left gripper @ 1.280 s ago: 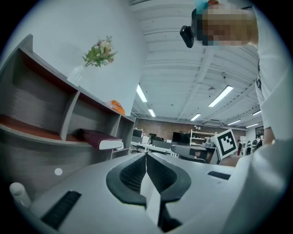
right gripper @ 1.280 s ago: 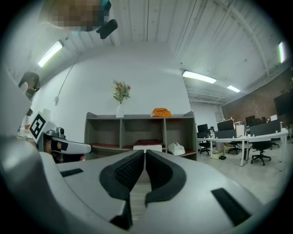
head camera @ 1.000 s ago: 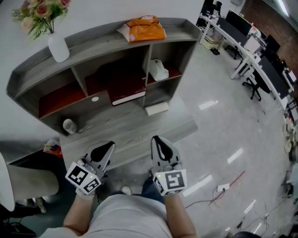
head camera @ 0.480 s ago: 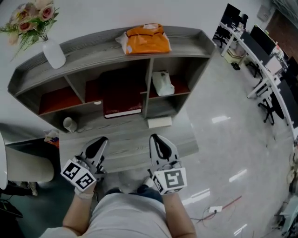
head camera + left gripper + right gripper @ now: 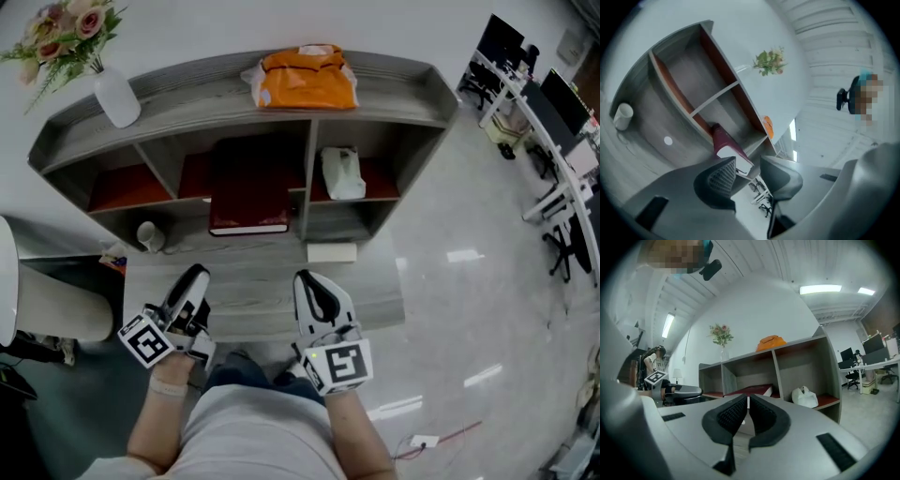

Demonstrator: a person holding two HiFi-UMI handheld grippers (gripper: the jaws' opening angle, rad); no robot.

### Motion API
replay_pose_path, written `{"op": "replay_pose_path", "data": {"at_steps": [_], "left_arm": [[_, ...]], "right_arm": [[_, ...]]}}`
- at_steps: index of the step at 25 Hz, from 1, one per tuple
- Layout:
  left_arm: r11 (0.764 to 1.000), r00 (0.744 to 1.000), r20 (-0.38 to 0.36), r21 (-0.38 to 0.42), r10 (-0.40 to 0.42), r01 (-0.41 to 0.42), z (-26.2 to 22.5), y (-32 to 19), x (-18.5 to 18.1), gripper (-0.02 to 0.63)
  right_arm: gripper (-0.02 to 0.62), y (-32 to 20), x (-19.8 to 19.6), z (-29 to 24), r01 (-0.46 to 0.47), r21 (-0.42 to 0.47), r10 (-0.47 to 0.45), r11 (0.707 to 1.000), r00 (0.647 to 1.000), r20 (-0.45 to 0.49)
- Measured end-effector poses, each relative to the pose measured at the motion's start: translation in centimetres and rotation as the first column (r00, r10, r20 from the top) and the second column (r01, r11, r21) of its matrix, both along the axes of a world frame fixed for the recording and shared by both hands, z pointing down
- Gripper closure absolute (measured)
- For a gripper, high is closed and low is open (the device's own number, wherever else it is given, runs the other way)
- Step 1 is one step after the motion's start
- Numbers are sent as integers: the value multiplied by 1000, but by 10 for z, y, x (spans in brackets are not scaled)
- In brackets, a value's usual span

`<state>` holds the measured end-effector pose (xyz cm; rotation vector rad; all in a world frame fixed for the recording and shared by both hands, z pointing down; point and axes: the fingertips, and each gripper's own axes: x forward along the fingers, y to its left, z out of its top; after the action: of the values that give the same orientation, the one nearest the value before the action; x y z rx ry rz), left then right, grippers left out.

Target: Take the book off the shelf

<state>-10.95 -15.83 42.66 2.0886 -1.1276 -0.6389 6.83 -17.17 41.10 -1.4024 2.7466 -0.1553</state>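
- Shelf (image 5: 187,84) sits squarer in view than a second ago; left gripper (image 5: 192,277) is opening, empty.
- Right gripper (image 5: 310,281) is pressed together, empty.
- Dark red book (image 5: 248,187) lies in the middle compartment, at twelve o'clock from both grippers.

A plain white wall (image 5: 281,23) runs across 12 o'clock behind the grey wooden shelf (image 5: 412,80), and a low grey table (image 5: 262,286) stands in front of it at the centre. Glossy pale floor (image 5: 487,319) spreads from 3 to 5 o'clock, catching bright streaks of light, and office desks (image 5: 553,112) with dark monitors (image 5: 502,42) stand at 2 o'clock. A white chair (image 5: 52,314) sits at 9 o'clock, and long ceiling lights (image 5: 820,288) glow overhead.
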Motion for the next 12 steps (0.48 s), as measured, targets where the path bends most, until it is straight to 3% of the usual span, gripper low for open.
{"op": "replay_pose_path", "data": {"at_steps": [4,12], "left_arm": [[998,984,-175,-62,-13,2,9,-14,-7,370],[989,930,-367,-122,28,-78,23,-56,-10,269]], "right_arm": [[571,-5,-6,2,8,-5,-8,1000,1000,-22],[571,-16,-15,-2,-71,-8,70,997,996,-48]]}}
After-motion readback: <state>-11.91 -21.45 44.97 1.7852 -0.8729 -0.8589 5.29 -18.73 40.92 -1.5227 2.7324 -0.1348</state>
